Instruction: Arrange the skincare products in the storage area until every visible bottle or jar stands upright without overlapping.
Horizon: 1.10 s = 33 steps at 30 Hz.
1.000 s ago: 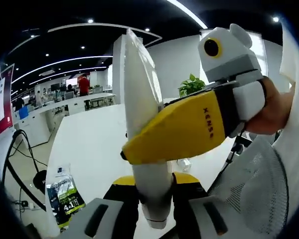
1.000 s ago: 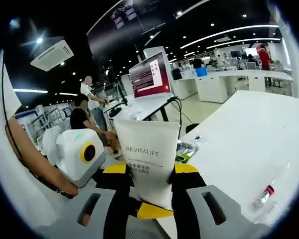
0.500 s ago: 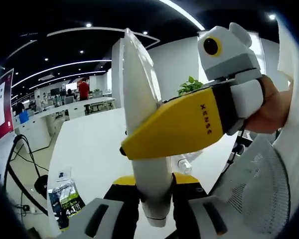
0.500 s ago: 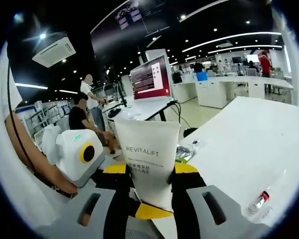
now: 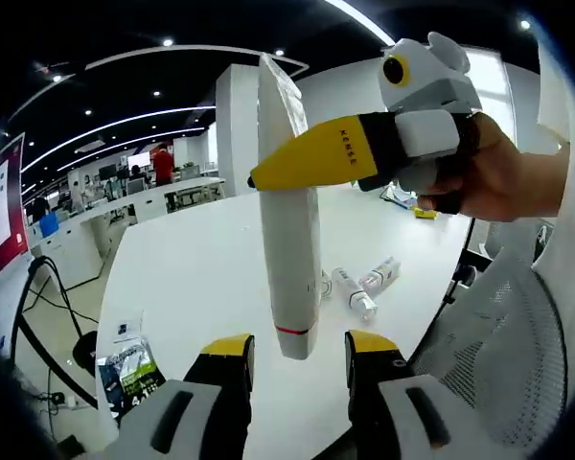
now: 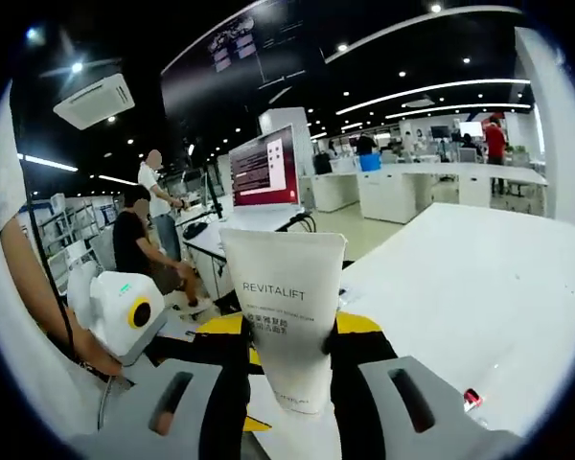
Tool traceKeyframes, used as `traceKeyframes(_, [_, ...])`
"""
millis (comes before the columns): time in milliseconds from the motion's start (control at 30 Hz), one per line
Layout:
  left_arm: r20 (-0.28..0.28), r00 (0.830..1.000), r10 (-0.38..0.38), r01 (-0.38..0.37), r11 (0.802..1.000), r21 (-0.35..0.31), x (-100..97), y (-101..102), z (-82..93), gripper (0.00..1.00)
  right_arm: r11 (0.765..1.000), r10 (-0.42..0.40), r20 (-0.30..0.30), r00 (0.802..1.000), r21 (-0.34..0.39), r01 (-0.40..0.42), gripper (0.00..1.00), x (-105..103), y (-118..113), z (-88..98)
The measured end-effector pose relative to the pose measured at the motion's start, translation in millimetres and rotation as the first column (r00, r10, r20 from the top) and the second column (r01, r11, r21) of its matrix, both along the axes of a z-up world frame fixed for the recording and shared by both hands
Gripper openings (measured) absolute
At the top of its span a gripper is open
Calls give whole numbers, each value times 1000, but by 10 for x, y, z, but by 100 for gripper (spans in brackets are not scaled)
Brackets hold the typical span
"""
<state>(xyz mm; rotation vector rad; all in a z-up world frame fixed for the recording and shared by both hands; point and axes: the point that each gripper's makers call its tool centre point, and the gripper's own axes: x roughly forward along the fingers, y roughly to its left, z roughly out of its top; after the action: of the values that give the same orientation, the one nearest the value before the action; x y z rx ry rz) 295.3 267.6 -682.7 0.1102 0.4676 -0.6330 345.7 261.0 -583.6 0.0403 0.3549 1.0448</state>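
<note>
One white tube [image 5: 289, 220] hangs upright, cap down, pinched by the right claw [image 5: 268, 177]; the open left claw [image 5: 297, 353] sits below, apparently clear.

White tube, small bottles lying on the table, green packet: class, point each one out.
white tube [image 5: 289, 249], left gripper view, on its body.
small bottles [image 5: 356, 291], left gripper view, on the middle one.
green packet [image 5: 126, 369], left gripper view, on its front.

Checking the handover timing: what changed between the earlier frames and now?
The left gripper let go of the white REVITALIFT squeeze tube: its jaws, closed on the tube earlier, now stand open below its capped end. The right gripper lifted the tube clear. Unchanged: the right gripper stays clamped on the tube, and small bottles still lie on the white table.
</note>
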Motion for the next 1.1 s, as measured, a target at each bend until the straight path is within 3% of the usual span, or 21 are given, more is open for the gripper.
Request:
traceKeyframes(133, [0, 1000, -31, 31, 999, -7, -24, -71, -11, 40, 999, -49, 16, 999, -4, 49, 29, 239, -169, 36])
traceKeyframes(633, [-68, 997, -31, 32, 999, 13, -35, -89, -156, 64, 982, -185, 94, 978, -12, 187, 30, 1064, -672, 248])
traceKeyframes(1100, [-128, 991, -42, 47, 998, 41, -73, -103, -296, 66, 963, -267, 133, 955, -4, 269, 30, 1621, -979, 400])
